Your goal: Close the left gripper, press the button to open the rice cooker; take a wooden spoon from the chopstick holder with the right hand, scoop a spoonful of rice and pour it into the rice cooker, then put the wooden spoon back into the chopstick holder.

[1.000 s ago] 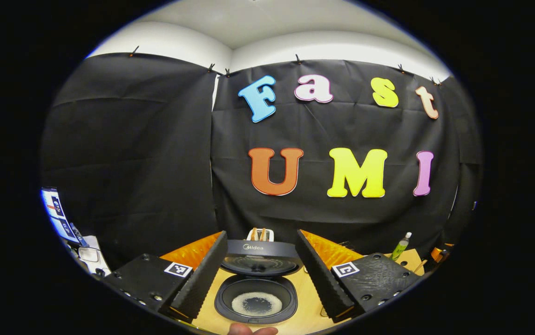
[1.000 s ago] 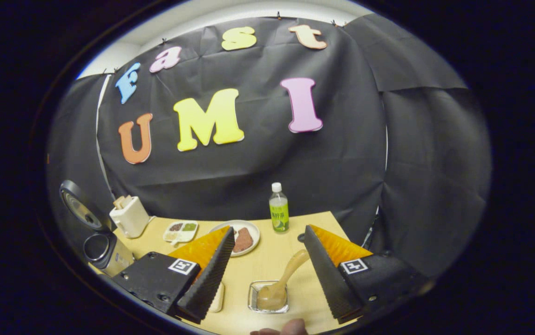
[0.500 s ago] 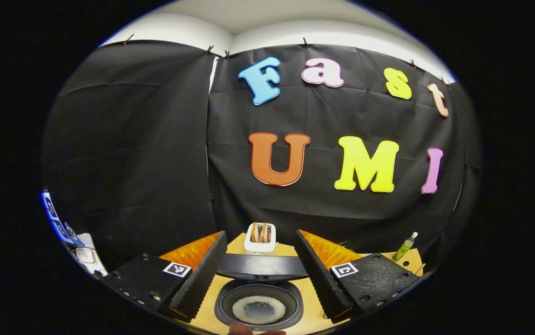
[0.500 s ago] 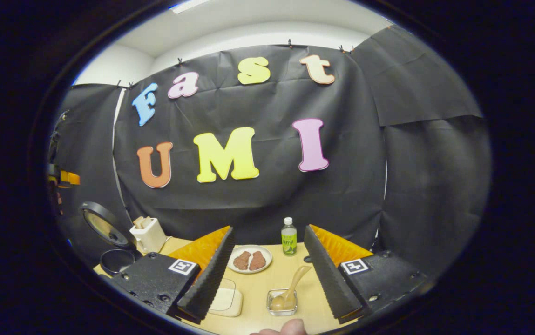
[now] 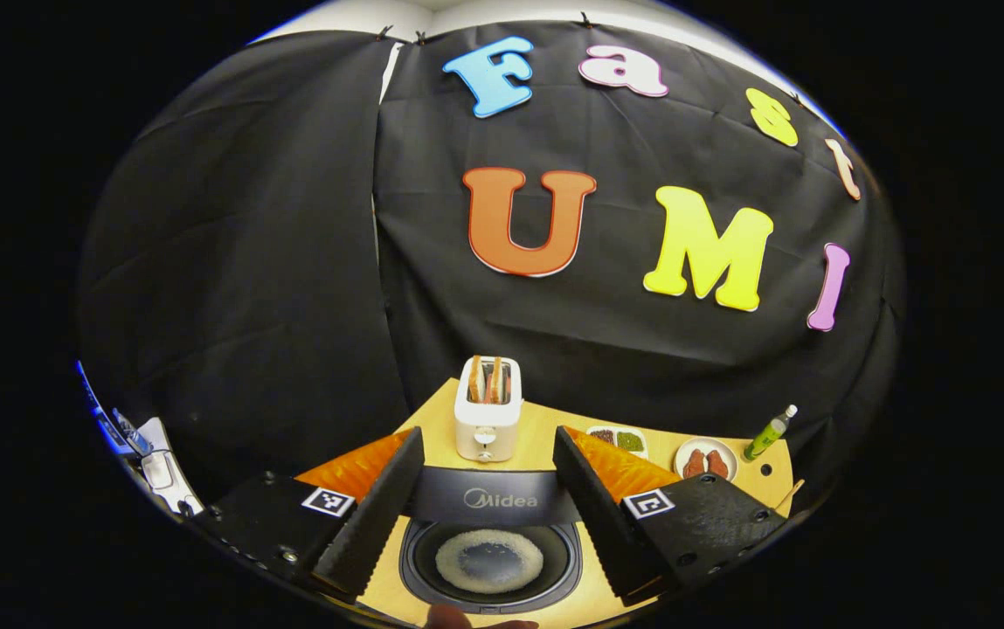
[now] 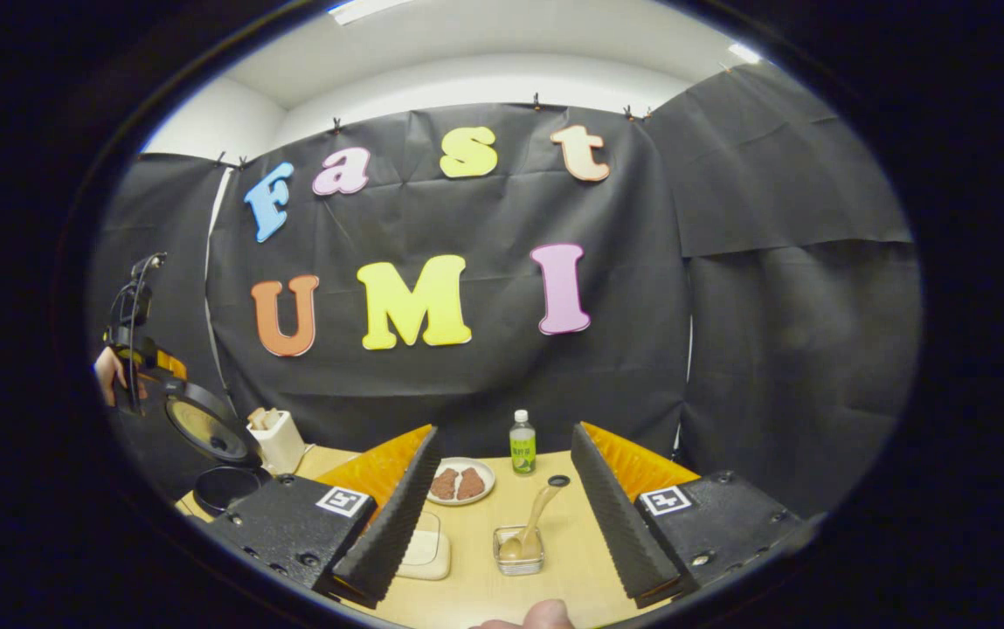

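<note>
The rice cooker (image 5: pixel 490 559) stands open at 6 o'clock in the left gripper view, lid (image 5: pixel 491 500) tipped back behind the pot, a ring of rice (image 5: pixel 489 561) in the inner bowl. In the right gripper view it sits at 9 o'clock (image 6: pixel 224 486), at the bench's (image 6: pixel 554 559) left end. The lid is up, so the button step appears complete and rice has likely been poured.

The wooden spoon (image 6: pixel 526 528) leans in a small clear container (image 6: pixel 518 552) at 6 o'clock in the right gripper view, bowl down, handle slanting toward 1 o'clock. Whether this container is the chopstick holder cannot be told.

The left hand-held gripper (image 5: pixel 487 498) hangs above the pot, jaws spread, gripping nothing, aimed down at the cooker. The right hand-held gripper (image 6: pixel 503 489) is also spread, empty, apart from the spoon, pointing level across the bench.

Beyond the cooker: a toaster (image 5: pixel 487 418), a divided dish (image 5: pixel 617 439), a plate (image 6: pixel 460 481), a bottle (image 6: pixel 522 445).
</note>
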Motion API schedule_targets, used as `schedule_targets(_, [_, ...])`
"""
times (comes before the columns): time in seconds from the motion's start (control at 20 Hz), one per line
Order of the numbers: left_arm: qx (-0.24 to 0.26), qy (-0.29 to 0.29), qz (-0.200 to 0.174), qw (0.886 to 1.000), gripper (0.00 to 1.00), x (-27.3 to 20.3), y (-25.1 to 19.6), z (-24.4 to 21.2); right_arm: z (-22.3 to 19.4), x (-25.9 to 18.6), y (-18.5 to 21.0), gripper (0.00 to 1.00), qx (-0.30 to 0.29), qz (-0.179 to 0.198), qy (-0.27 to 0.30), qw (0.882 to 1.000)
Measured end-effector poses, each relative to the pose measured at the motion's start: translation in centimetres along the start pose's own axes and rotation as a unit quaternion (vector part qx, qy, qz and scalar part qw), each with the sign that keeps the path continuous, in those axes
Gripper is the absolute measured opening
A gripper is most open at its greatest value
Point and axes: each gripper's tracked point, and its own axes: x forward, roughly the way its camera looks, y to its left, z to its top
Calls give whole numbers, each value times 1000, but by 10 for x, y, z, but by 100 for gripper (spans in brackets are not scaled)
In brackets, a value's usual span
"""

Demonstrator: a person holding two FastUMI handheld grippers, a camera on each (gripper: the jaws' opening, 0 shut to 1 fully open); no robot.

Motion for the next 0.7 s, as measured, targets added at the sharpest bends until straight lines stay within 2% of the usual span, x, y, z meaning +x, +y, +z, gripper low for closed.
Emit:
schedule_targets(0.1, [12,16,-1,1000,97,-5,-1,-16,5,-4,13,98,-5,11,-1,1000])
schedule_targets(0.3, [-11,50,-19,998,97,-30,-1,-50,22,-1,52,96,-9,52,-12,999])
schedule_targets(0.5, [-12,101,-36,994,97,-51,-6,-112,25,-3,88,96,-11,88,-15,996])
schedule_targets(0.7, [-8,153,-32,988,97,-59,-2,-169,20,-3,109,96,-18,110,-8,994])
